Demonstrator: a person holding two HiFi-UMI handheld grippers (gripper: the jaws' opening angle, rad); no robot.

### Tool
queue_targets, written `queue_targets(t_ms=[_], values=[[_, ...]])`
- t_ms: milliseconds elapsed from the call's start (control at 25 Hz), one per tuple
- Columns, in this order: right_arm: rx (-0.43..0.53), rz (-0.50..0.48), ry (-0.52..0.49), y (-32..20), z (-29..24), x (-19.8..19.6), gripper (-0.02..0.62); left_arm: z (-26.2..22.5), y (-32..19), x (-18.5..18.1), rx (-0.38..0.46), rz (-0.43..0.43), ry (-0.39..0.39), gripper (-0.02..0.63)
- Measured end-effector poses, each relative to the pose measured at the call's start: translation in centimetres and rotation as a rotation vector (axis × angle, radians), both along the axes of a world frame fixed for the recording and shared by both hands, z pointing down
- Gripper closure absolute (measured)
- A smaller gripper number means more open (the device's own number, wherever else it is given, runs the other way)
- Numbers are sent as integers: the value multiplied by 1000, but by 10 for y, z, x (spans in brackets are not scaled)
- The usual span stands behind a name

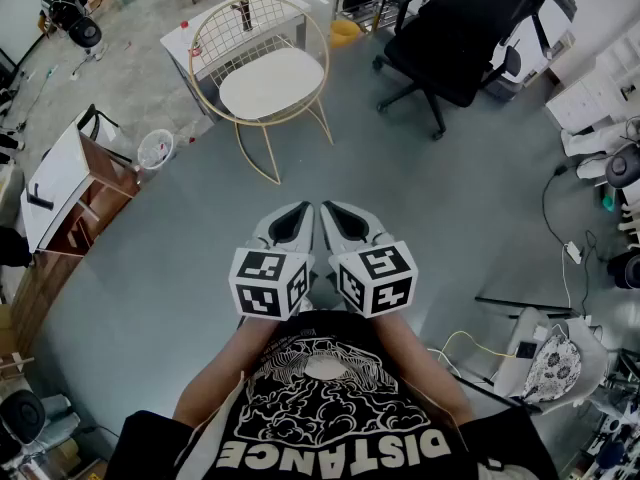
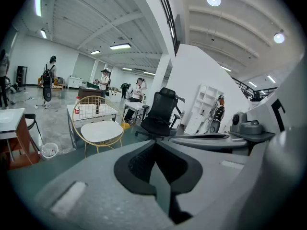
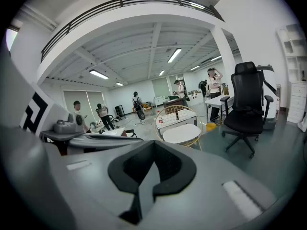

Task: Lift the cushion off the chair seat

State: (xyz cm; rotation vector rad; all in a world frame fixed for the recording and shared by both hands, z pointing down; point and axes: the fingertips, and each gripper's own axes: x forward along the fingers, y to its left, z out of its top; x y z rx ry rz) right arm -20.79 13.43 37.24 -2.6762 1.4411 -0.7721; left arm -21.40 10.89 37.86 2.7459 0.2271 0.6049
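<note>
You are holding the left hand-held gripper (image 1: 292, 220) and right hand-held gripper (image 1: 345, 220) side by side, jaws pressed together and empty, while the white cushion (image 1: 272, 82) is lying on the far gold wire chair (image 1: 214, 28), well apart.

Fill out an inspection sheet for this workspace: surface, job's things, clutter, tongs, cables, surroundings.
Surface: grey floor; the chair stands on it.
Job's things: white cushion lies flat on the seat of the gold wire chair, not yet lifted, well ahead of both tongs.
Clutter: small bin and wooden shelf left of the chair; yellow bucket beyond it.
Tongs: left tongs and right tongs side by side, both shut, nothing between them.
Cables: black cable and yellow cable on the floor at right.
Surroundings: black office chair, white table, people standing far off.
</note>
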Motion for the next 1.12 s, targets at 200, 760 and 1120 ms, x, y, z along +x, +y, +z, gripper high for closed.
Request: queue_targets(t_ms=[200,760,1120], values=[[-20,15,-6,-2,5,-1,595,3,-2,0,-12,4,-4,615],[4,-4,-27,5,14,45,595,9,2,44,6,-11,-27,615],[22,-137,-16,7,2,100,595,-5,14,106,48,-68,-43,615]])
